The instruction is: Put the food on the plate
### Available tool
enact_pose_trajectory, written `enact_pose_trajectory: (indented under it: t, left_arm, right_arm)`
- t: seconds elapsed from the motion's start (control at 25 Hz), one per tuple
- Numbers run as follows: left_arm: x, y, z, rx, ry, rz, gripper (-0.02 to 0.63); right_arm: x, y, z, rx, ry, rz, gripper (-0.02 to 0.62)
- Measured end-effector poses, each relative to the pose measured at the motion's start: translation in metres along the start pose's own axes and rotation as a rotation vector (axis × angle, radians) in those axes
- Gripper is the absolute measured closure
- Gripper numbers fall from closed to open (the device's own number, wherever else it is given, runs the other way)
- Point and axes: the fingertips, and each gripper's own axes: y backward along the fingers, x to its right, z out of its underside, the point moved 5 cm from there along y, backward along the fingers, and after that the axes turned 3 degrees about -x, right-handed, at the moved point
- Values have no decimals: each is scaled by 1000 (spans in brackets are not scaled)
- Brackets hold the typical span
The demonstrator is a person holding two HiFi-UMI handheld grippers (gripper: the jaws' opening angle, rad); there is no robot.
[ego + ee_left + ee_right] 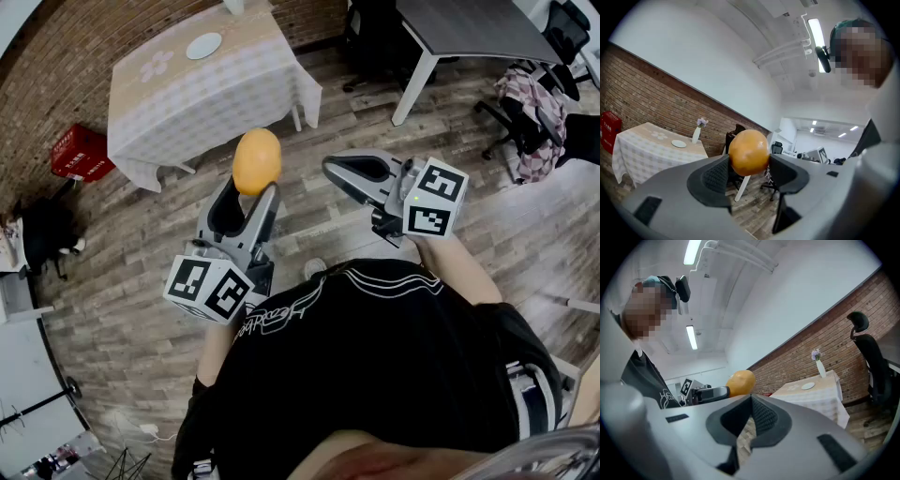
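A round orange piece of food (257,160) is held up in the air, pinched between the pads of my left gripper (255,185), which is shut on it. In the left gripper view the food (748,152) fills the gap between the two jaws. My right gripper (331,170) hovers to its right, shut with nothing in it; its fingertips (754,401) meet. A small white plate (203,45) lies on the far cloth-covered table (225,94), well away from both grippers. The plate (678,144) also shows in both gripper views.
A white vase with flowers (697,133) stands beside the plate. A red crate (80,153) sits on the wooden floor left of the table. A grey desk (469,28) and an office chair with clothes (532,108) are at the upper right.
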Motion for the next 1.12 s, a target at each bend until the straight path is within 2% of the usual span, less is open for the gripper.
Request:
enact_pose_trajectory:
  t: [0.32, 0.48, 0.76, 1.12]
  left_arm:
    - [-32, 18, -19, 7, -14, 17, 344]
    - [-53, 28, -33, 18, -53, 17, 344]
    - [-82, 46, -37, 29, -65, 15, 344]
    - [-101, 47, -39, 40, -40, -3, 344]
  right_arm:
    - [-11, -37, -10, 4, 12, 24, 598]
    - [-16, -63, -20, 16, 29, 36, 598]
    - [-21, -98, -18, 40, 42, 56, 598]
    - [-13, -121, -20, 20, 7, 14, 598]
